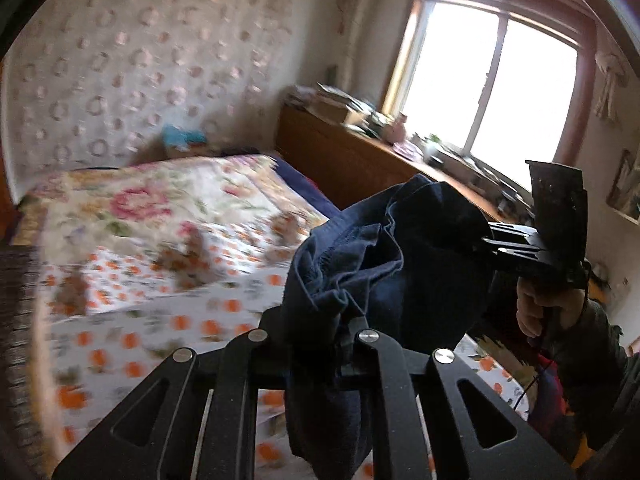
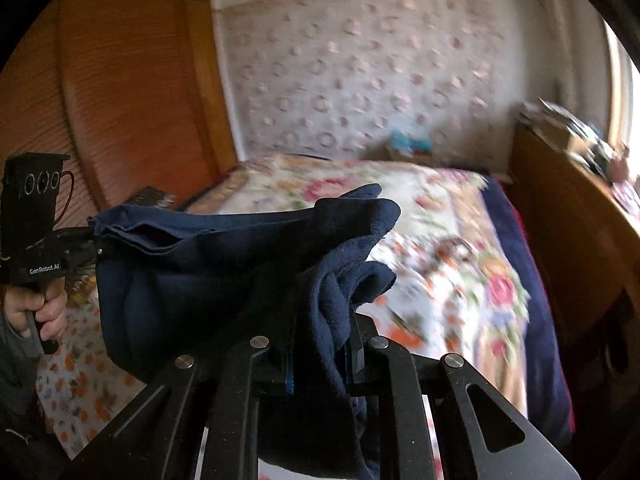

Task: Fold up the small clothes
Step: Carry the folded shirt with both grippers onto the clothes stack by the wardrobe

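A black two-finger left gripper [image 1: 340,332] fills the foreground of the left wrist view, its jaws clamped on one bunched edge of a small dark navy fleece garment [image 1: 384,264]. The cloth is held in the air above a bed covered with a white sheet printed with orange and pink flowers [image 1: 168,240], clear of the sheet. The opposite edge of the garment runs to the right of the bed, where the black right gripper [image 1: 486,242] pinches it shut; a person's hand [image 1: 540,312] grips that tool's handle, with a dark sleeve behind it.

From the right wrist view the same navy garment [image 2: 224,272] sags between the two tools, folds of it draped over the right gripper [image 2: 320,356], whose jaws are closed on the fabric. At the far left of the bed the left gripper [image 2: 94,246] holds the other edge, a hand [image 2: 38,308] wrapped round its handle.

Behind the bed stands a wall papered with pale pink rings [image 1: 140,60]. To the bed's right a brown wooden dresser [image 1: 360,160] piled with clutter runs beneath a bright window [image 1: 492,92]. At the bed's left rises a tall orange-brown wooden wardrobe [image 2: 132,80]. Much of the background is motion-blurred.
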Demonstrator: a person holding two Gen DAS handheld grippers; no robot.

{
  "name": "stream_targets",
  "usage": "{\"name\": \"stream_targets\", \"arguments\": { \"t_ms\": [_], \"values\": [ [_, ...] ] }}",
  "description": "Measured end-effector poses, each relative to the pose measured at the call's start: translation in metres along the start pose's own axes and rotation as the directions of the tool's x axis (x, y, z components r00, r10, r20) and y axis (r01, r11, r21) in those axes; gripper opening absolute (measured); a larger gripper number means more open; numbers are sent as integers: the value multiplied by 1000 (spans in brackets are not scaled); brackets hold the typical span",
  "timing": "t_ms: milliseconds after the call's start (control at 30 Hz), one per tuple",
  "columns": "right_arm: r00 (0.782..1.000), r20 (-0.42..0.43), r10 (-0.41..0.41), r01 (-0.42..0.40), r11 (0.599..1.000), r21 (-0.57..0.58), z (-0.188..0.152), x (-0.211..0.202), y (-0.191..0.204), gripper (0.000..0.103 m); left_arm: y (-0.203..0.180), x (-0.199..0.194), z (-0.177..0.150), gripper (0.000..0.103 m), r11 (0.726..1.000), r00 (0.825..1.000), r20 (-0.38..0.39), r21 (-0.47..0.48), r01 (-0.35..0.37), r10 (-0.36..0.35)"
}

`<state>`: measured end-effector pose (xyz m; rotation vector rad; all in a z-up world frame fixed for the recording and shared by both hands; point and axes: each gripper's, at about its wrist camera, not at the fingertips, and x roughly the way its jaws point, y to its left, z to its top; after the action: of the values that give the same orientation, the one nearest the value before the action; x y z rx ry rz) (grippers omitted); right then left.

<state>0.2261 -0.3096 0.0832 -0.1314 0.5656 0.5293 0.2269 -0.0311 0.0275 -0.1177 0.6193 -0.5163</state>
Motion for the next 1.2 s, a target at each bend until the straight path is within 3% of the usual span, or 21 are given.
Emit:
{"name": "stream_targets", "arguments": {
  "t_ms": [133, 233, 367, 567, 700, 833, 900, 967, 1067, 1133, 1200],
  "values": [
    [995, 20, 93, -91, 991, -101, 30, 33, 49, 16, 41, -54, -8, 14, 992, 991, 54, -31, -125, 126],
    [987, 24, 159, -152, 972, -177, 57, 66, 87, 16, 71, -94, -17, 14, 976, 973, 91, -72, -205, 211],
    [972, 7, 233, -222, 934, -279, 93, 113, 147, 16, 108, -142, -30, 14, 939, 931, 143, -135, -317, 335],
    [953, -52, 299, -291, 852, -435, 147, 205, 220, 16, 160, -182, -67, 14, 871, 875, 146, -260, -417, 462],
    [954, -94, 284, -292, 814, -502, 168, 263, 259, 16, 190, -182, -96, 14, 839, 866, 108, -332, -431, 488],
    [957, -118, 266, -288, 808, -514, 174, 317, 293, 16, 201, -182, -120, 14, 820, 866, 91, -384, -425, 492],
    [965, -118, 232, -260, 824, -504, 175, 334, 305, 18, 210, -179, -127, 14, 806, 862, 67, -397, -439, 503],
    [968, -123, 218, -251, 846, -471, 179, 345, 302, 22, 214, -177, -131, 14, 789, 853, 44, -405, -461, 521],
    [980, -97, 175, -200, 877, -438, 182, 340, 297, 37, 226, -183, -138, 20, 775, 857, 26, -442, -453, 515],
    [981, -80, 179, -196, 886, -420, 182, 334, 299, 49, 232, -198, -144, 26, 751, 832, 28, -449, -485, 554],
    [981, -66, 180, -191, 894, -404, 174, 318, 298, 50, 234, -210, -144, 37, 734, 810, 48, -458, -502, 584]
  ]
}}
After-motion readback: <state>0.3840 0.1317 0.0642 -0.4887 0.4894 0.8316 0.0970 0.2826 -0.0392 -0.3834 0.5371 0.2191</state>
